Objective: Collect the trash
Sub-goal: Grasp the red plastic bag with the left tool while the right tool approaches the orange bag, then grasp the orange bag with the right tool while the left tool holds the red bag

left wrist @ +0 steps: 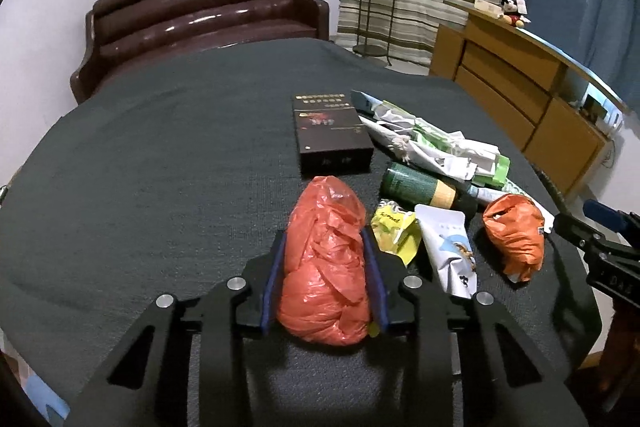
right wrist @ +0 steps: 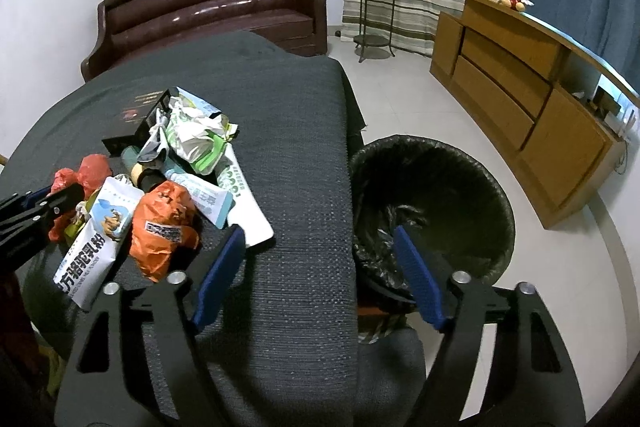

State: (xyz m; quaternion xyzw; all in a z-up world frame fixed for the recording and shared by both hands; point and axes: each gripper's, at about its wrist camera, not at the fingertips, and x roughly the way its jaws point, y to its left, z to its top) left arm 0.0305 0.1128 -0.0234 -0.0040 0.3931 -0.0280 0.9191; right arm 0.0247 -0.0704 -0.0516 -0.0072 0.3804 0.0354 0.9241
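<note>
The table [right wrist: 280, 155] wears a grey cloth, with bare cloth left of the trash pile. The bin [right wrist: 432, 203] stands just beside its right edge. The white pouch [right wrist: 94, 239] reads "POWDER". The left gripper [left wrist: 325, 247] squeezes the red bag [left wrist: 324, 267] between both pads. The right gripper [right wrist: 320, 243] stands wide and holds nothing, over the table edge.
</note>
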